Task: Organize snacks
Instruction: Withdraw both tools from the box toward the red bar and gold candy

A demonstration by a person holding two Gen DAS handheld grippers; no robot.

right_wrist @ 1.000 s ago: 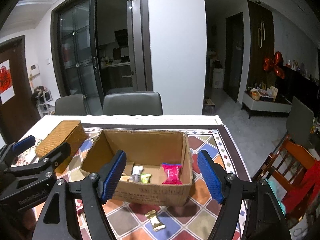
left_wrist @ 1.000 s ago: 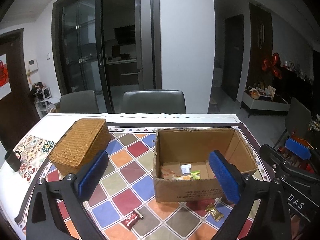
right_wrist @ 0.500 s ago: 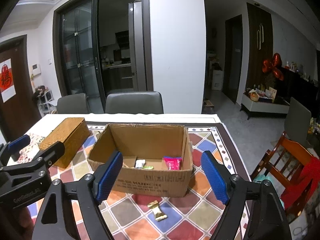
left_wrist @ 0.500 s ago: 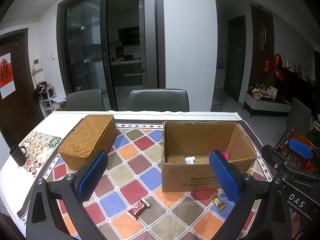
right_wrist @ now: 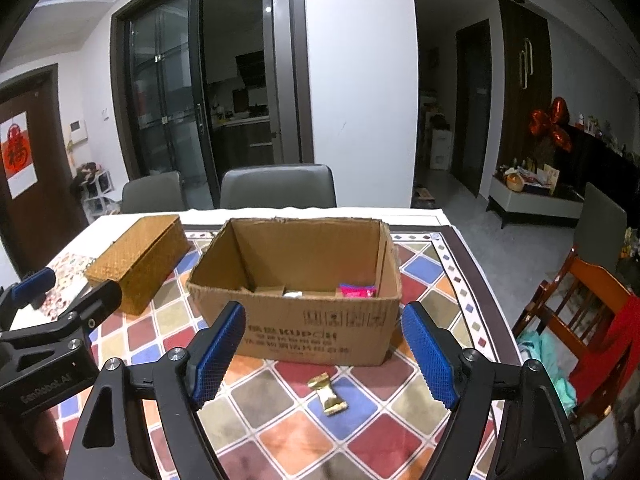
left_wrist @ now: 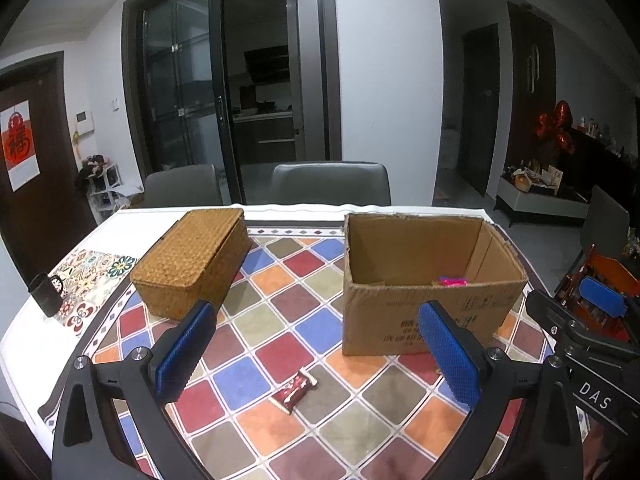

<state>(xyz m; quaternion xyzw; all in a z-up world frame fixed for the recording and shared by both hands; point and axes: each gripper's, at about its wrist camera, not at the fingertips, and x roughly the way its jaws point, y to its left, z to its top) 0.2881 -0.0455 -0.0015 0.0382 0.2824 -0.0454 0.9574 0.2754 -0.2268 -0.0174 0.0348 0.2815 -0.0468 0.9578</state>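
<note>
An open cardboard box [left_wrist: 424, 320] [right_wrist: 312, 328] stands on the checkered table with a pink snack packet [right_wrist: 356, 291] [left_wrist: 453, 281] and other snacks inside. A red wrapped snack [left_wrist: 294, 389] lies on the table between my left gripper's fingers, in front of the box. A gold wrapped candy [right_wrist: 329, 396] lies in front of the box between my right gripper's fingers. My left gripper [left_wrist: 316, 356] is open and empty above the table. My right gripper [right_wrist: 324, 354] is open and empty too.
A closed woven wicker box [left_wrist: 192, 260] [right_wrist: 138, 260] sits left of the cardboard box. A black mug [left_wrist: 45, 294] stands at the far left edge. Grey chairs [left_wrist: 330, 184] line the far side; a wooden chair [right_wrist: 580, 308] stands to the right.
Both grippers have pulled back and lower from the cardboard box, so less of its inside shows. Both stay open and empty.
</note>
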